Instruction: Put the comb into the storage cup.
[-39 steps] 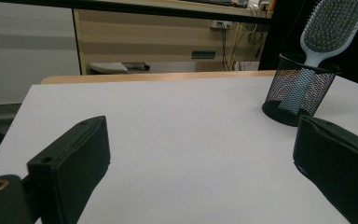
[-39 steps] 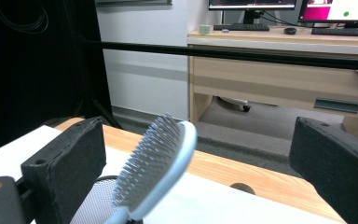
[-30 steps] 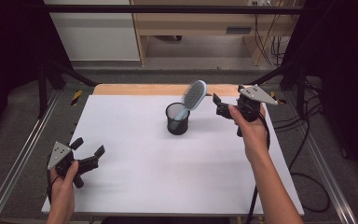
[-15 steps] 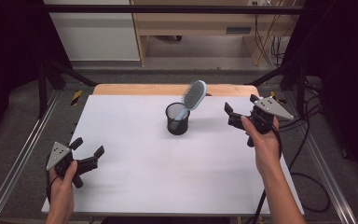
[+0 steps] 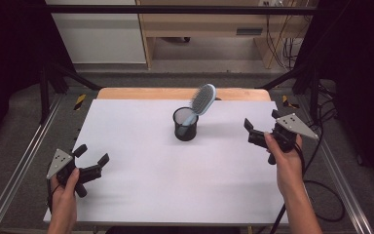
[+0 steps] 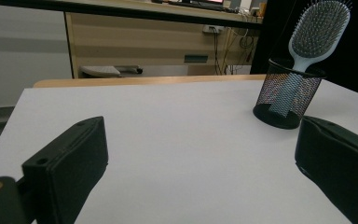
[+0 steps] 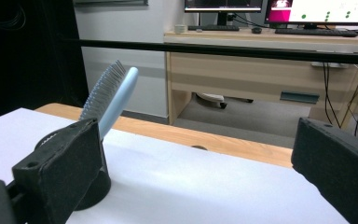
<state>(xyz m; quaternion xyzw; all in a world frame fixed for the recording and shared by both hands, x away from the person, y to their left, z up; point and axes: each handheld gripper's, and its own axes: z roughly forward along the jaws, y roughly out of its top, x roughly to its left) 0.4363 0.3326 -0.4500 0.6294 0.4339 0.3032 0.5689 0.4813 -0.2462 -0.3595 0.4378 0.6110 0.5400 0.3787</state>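
brush (image 5: pixel 202 98) in cup (image 5: pixel 185 124) | my right claw (image 5: pixel 259 132) empty, jaws apart, clear | left claw (image 5: pixel 91 161) spread wide, idle | exit wide, don't tip cup

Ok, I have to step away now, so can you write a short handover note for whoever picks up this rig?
Left hand-held gripper: open, holding nothing, low over the table's near left corner.
Right hand-held gripper: open, holding nothing, at the right side, apart from the cup.
Hairbrush: stands handle-down in the black mesh cup, leaning right, head above the rim.
Done: brush sits in the cup.
Left: nothing obvious; perhaps just check the brush sits steady.
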